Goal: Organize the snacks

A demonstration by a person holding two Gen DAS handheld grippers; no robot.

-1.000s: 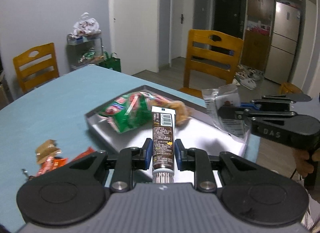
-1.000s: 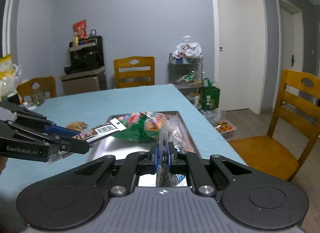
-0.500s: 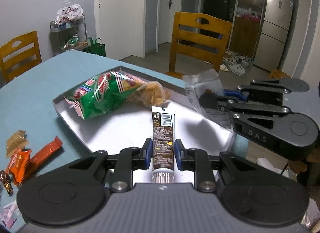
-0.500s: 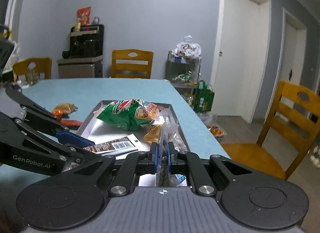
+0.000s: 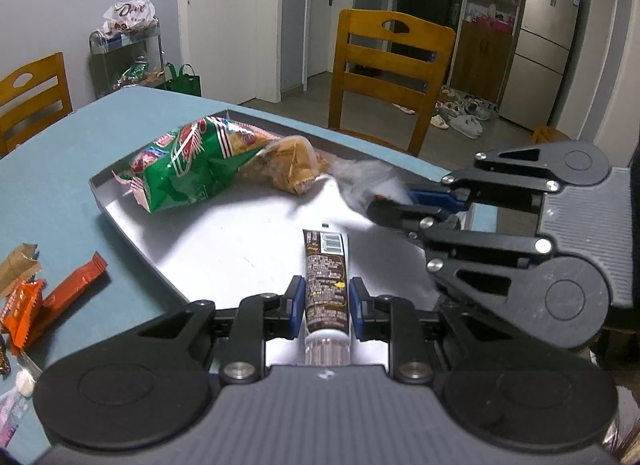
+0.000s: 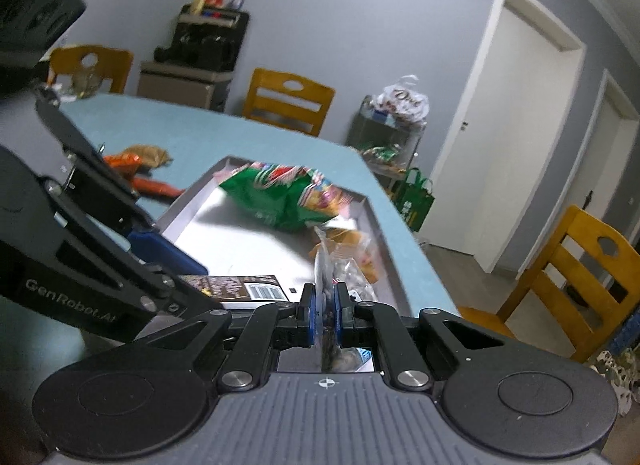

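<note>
My left gripper (image 5: pixel 326 297) is shut on a brown chocolate tube (image 5: pixel 325 283), held low over the near end of the grey metal tray (image 5: pixel 120 209). In the right wrist view the same tube (image 6: pixel 240 286) lies flat by the tray floor. My right gripper (image 6: pixel 325 307) is shut on a clear plastic snack packet (image 6: pixel 326 265), edge-on between the pads; from the left wrist view that packet (image 5: pixel 360 181) is blurred over the tray's right side. A green snack bag (image 5: pixel 188 163) and a tan packet (image 5: pixel 292 165) lie in the tray's far end.
Orange and brown wrapped snacks (image 5: pixel 36 297) lie on the blue table (image 5: pixel 60 153) left of the tray. A wooden chair (image 5: pixel 390 77) stands beyond the table's far edge, another chair (image 6: pixel 568 281) at its right side. A wire rack (image 6: pixel 390 137) with bags stands by the wall.
Both grippers have sunk toward the tray. The right gripper has rolled so it lies on its side, with its packet now over the tray's right part. The tube is lower over the tray floor.
</note>
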